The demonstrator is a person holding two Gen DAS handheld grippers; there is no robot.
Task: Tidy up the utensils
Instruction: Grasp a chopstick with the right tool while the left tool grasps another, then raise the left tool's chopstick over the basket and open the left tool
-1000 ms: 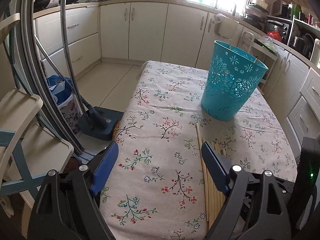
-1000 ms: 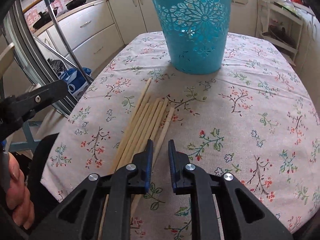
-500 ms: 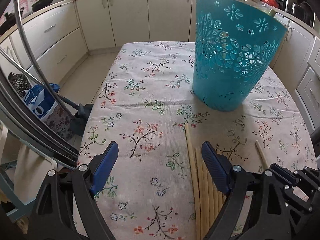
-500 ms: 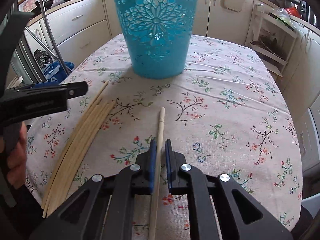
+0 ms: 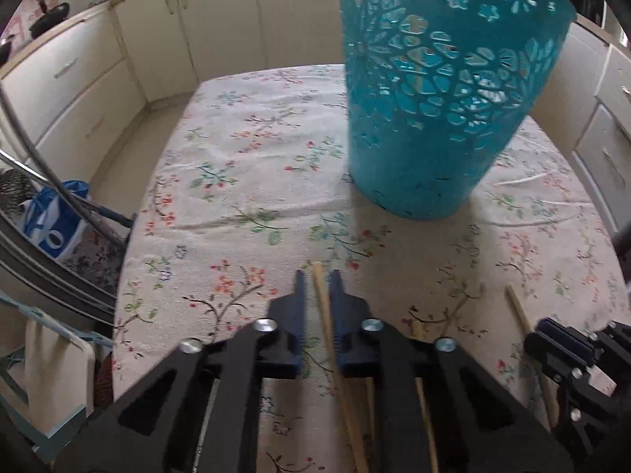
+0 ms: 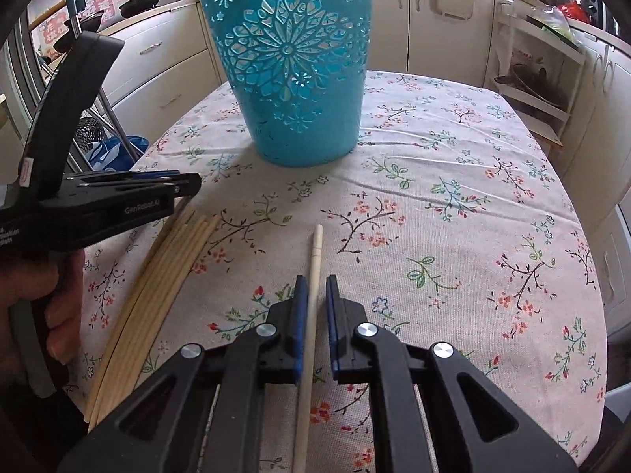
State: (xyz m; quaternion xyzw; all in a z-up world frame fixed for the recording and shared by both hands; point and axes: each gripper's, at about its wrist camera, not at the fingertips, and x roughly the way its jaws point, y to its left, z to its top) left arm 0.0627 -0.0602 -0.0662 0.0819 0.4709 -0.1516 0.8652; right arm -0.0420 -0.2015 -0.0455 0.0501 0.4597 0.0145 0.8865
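The sticks (image 6: 157, 287) are long, thin, smooth pale wood, lying side by side on the flowery cloth (image 6: 453, 205) near the blue holey bucket (image 6: 292, 71). The left gripper (image 5: 318, 295) has just closed, pinching one stick (image 5: 320, 287). The right gripper (image 6: 314, 299) pinches a whiter stick (image 6: 315, 252).

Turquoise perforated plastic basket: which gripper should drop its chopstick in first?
Right, probably. The right gripper holds one separated pale chopstick facing the turquoise basket; the left gripper has only just closed at the bundle.
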